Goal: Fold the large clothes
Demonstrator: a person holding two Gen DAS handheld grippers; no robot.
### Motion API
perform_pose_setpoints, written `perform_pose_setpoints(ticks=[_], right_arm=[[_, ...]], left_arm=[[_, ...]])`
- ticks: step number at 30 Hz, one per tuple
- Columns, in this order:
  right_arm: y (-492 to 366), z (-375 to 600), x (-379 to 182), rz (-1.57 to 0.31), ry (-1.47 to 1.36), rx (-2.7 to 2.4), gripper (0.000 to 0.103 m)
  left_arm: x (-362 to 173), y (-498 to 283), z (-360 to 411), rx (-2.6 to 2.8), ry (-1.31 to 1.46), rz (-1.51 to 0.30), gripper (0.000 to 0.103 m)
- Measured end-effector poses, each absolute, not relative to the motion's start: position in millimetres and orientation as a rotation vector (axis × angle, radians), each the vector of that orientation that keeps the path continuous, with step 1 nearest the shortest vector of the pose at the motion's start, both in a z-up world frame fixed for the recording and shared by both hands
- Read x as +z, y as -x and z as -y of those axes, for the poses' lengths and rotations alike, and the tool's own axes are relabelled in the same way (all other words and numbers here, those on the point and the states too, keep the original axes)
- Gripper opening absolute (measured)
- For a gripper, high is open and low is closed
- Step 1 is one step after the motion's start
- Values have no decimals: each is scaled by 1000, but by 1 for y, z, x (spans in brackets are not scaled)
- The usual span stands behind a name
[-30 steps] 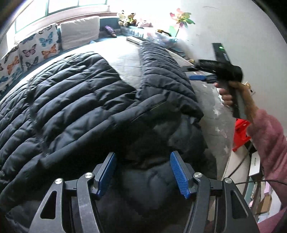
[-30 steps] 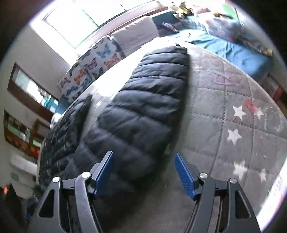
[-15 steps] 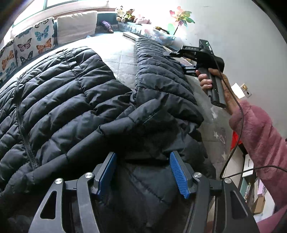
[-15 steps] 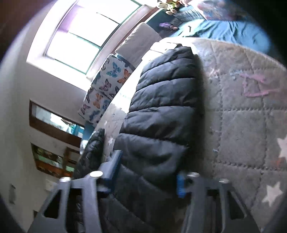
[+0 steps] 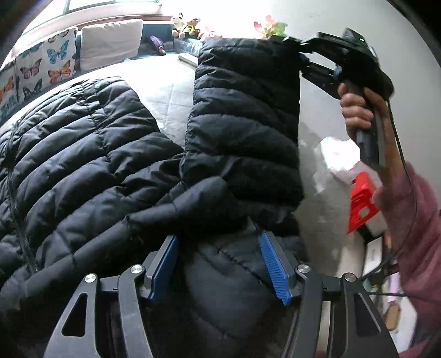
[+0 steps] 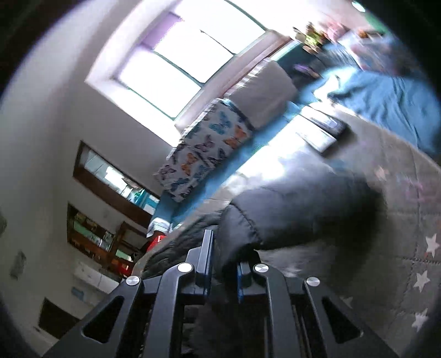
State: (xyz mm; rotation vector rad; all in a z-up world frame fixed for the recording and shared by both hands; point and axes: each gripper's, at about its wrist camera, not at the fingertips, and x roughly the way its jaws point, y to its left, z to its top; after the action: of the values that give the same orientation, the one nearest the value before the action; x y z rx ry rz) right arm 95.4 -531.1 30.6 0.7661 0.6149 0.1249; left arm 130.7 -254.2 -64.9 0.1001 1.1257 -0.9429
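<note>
Behind the raised jacket sleeve (image 5: pixel 242 115), butterfly cushion (image 5: pixel 41 74) and plush toys (image 5: pixel 184 24).

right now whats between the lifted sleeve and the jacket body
In the left wrist view, a bare strip of pale quilted mattress separates the sleeve from the jacket body.

Strong daylight from the window (image 6: pixel 176 63), blown out to white. Glare on the bed (image 5: pixel 168 82) beyond the black puffer jacket (image 5: pixel 82 154). Right wrist view heavily motion-blurred and tilted. Fisheye bending and dark vignette at all edges.
</note>
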Motion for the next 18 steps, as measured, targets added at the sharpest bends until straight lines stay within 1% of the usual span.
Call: perform_pose_setpoints(ticks=[5,9,11,14,18], right_arm=[[-75,467,87,-568,-608,229,16],[-64,401,113,-578,-452,324,16],[-59,364,117,-605,-357,374,16],[-53,298,106,-673,-183,449,16],[-41,209,51,-813,96,528,16]], left_arm=[[-24,-112,197,-887,-78,-1029,65],[1,-98,133,-785,-33,-948,65],[9,-91,96,-724,11,-920,65],[10,-79,38,-644,87,-903,65],[-3,-57,-21,-569,168,-916,65]])
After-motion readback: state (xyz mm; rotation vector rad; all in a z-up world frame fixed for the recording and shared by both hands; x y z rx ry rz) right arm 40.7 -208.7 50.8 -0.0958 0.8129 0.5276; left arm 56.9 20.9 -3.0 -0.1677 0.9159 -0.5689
